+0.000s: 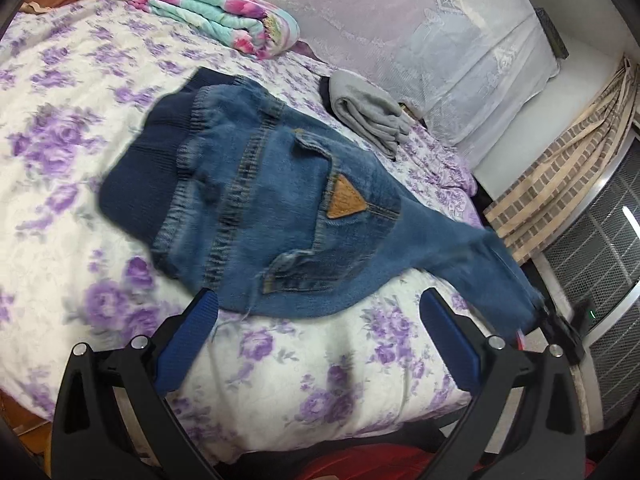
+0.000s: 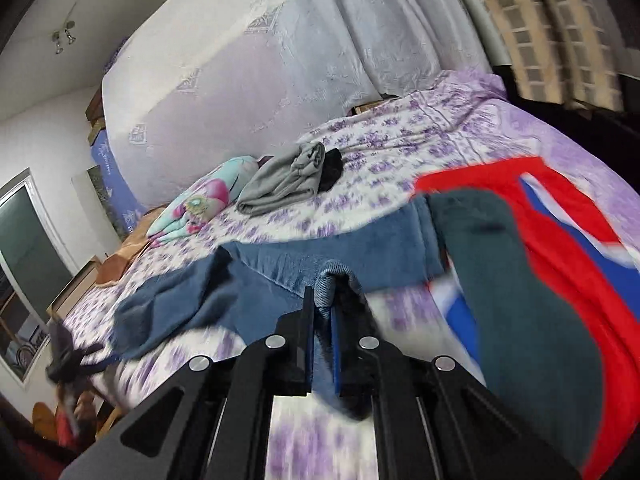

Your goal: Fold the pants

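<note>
Denim pants (image 1: 256,200): mid-bed (image 1: 60,128), near front edge, unfolded. Our right tool (image 2: 326,300) clamped on leg end; left tool (image 1: 316,332) open, empty. We judge folding barely begun.

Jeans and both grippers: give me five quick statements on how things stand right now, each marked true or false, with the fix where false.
1. The right gripper is shut on denim of the jeans. True.
2. The left gripper is clamped on the waistband. False: its jaws stand wide open with nothing between them, just short of the jeans' near edge.
3. The jeans lie with a triangular tan patch on a pocket facing up. True.
4. The folded grey garment lies on top of the jeans. False: it lies apart, farther back on the floral bedsheet.
5. A red and blue garment lies on the bed in the right wrist view. True.
</note>
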Available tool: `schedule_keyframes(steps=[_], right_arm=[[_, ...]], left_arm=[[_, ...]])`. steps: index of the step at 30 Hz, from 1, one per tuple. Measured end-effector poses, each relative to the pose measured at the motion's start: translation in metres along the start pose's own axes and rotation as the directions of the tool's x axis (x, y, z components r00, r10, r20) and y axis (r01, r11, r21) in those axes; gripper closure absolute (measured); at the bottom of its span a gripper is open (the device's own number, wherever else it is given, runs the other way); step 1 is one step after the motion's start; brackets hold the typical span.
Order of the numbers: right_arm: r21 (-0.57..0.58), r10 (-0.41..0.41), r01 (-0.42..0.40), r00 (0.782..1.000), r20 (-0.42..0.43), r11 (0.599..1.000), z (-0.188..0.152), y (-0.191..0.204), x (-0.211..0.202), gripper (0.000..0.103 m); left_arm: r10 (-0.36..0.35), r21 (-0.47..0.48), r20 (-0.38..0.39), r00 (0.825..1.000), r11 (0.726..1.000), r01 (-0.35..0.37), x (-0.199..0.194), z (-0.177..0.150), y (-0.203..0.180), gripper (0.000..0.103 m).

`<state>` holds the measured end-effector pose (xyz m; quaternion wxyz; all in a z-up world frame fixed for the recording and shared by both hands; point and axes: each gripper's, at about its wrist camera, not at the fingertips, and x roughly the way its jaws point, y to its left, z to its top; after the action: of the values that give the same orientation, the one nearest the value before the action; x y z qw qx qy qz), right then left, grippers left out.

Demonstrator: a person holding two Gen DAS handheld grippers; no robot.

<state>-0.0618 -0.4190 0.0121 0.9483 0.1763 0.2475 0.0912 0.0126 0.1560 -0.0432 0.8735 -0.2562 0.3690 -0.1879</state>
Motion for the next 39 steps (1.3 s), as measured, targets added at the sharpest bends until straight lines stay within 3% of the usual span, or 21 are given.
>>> schedule_keyframes(steps=[2,3,5,8,11,17,22,26,29,30,32,33,34,36,39], right_arm=[[0.032,-0.055,0.055,0.998,-0.023,0.998,-0.023,-0.015,-0.023,0.096],[0.047,-0.090,0.092,0.995,-0.040,0.995,-0.032,-0.024,-0.029,0.096],[0.062,-0.130,0.134,0.989,-0.067,0.989,-0.046,-0.039,-0.032,0.096],[0.079,-0.127,0.131,0.991,-0.047,0.988,-0.050,-0.043,-0.029,0.096],[0.083,-0.120,0.121,0.993,-0.015,0.989,-0.042,-0.044,-0.023,0.096],[0.089,-0.106,0.106,0.994,-0.006,0.990,-0.014,-0.048,-0.011,0.096],[0.062,-0.100,0.098,0.995,0.025,0.993,-0.002,-0.039,-0.015,0.096],[0.077,-0.104,0.103,0.994,0.016,0.992,-0.006,-0.043,-0.013,0.096],[0.088,-0.105,0.104,0.995,0.002,0.991,-0.004,-0.047,-0.009,0.096],[0.086,-0.106,0.105,0.994,-0.001,0.991,-0.004,-0.047,-0.008,0.096],[0.068,-0.115,0.115,0.993,-0.004,0.991,0.004,-0.046,-0.002,0.096],[0.056,-0.120,0.120,0.993,-0.003,0.991,0.009,-0.045,0.001,0.096],[0.035,-0.128,0.128,0.992,0.000,0.991,0.017,-0.042,0.005,0.096],[0.000,-0.134,0.134,0.991,0.012,0.991,0.031,-0.036,0.010,0.096],[-0.058,-0.116,0.119,0.992,0.055,0.991,0.054,-0.019,0.012,0.096]], left_arm=[[0.101,0.018,0.025,0.995,0.995,-0.101,-0.005,0.000,0.002,0.005],[0.115,0.019,0.028,0.993,0.993,-0.115,-0.007,0.001,0.005,0.005],[0.084,-0.016,0.019,0.996,0.996,-0.084,-0.009,0.004,0.013,0.005],[0.062,-0.053,0.016,0.998,0.997,-0.061,-0.010,0.009,0.015,0.005],[0.050,-0.069,0.010,0.999,0.996,-0.049,-0.003,0.018,0.016,0.005],[0.041,-0.223,0.008,0.999,0.974,-0.038,0.010,0.038,0.031,0.004],[-0.016,-0.196,0.057,0.998,0.980,0.027,-0.006,0.023,0.038,0.005],[0.042,-0.214,0.112,0.993,0.977,-0.017,-0.007,0.017,0.034,0.005],[0.079,-0.259,0.150,0.986,0.965,-0.038,0.004,0.035,0.034,0.005],[0.084,-0.269,0.156,0.984,0.962,-0.039,0.007,0.040,0.035,0.008],[0.105,-0.286,0.168,0.980,0.957,-0.054,0.008,0.050,0.036,0.033],[0.120,-0.288,0.167,0.979,0.955,-0.067,0.006,0.055,0.038,0.060],[0.118,-0.297,0.171,0.978,0.953,-0.063,0.002,0.061,0.044,0.075],[0.062,-0.319,0.180,0.982,0.948,-0.002,-0.011,0.067,0.053,0.086],[0.007,-0.310,0.215,0.977,0.949,0.062,-0.036,0.073,0.056,0.087]])
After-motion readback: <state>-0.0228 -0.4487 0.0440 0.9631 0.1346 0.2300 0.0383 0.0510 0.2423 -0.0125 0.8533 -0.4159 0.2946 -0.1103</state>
